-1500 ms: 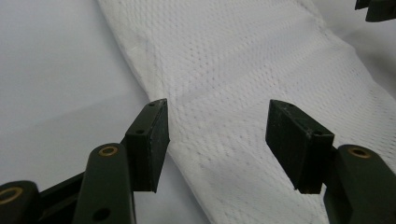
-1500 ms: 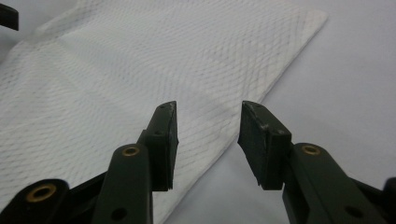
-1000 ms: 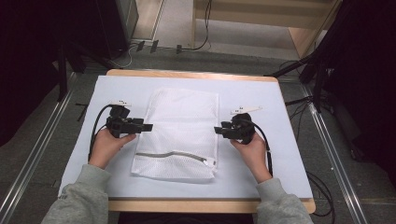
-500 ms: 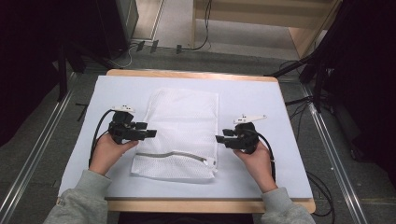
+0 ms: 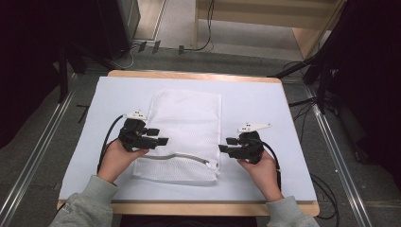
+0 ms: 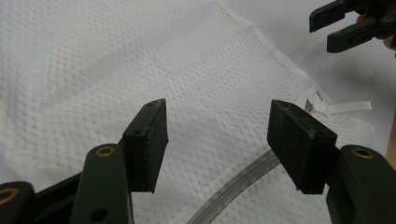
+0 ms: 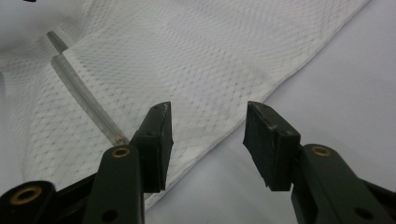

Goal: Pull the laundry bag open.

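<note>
High view: my left gripper (image 5: pixel 158 140) and right gripper (image 5: pixel 226 147), both released, flank the mesh bag (image 5: pixel 187 127); zipper (image 5: pixel 182 156) untouched, nothing grasped yet.

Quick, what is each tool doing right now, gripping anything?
Left tool: open, holding nothing, over the white mesh bag.
Right tool: open, holding nothing, at the bag's edge.

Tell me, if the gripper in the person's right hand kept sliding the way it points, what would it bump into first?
Most likely the white mesh bag. The right gripper points across the table at the bag's side edge, near the zipper end, with its jaws open. Its height above the table is hard to judge.
</note>
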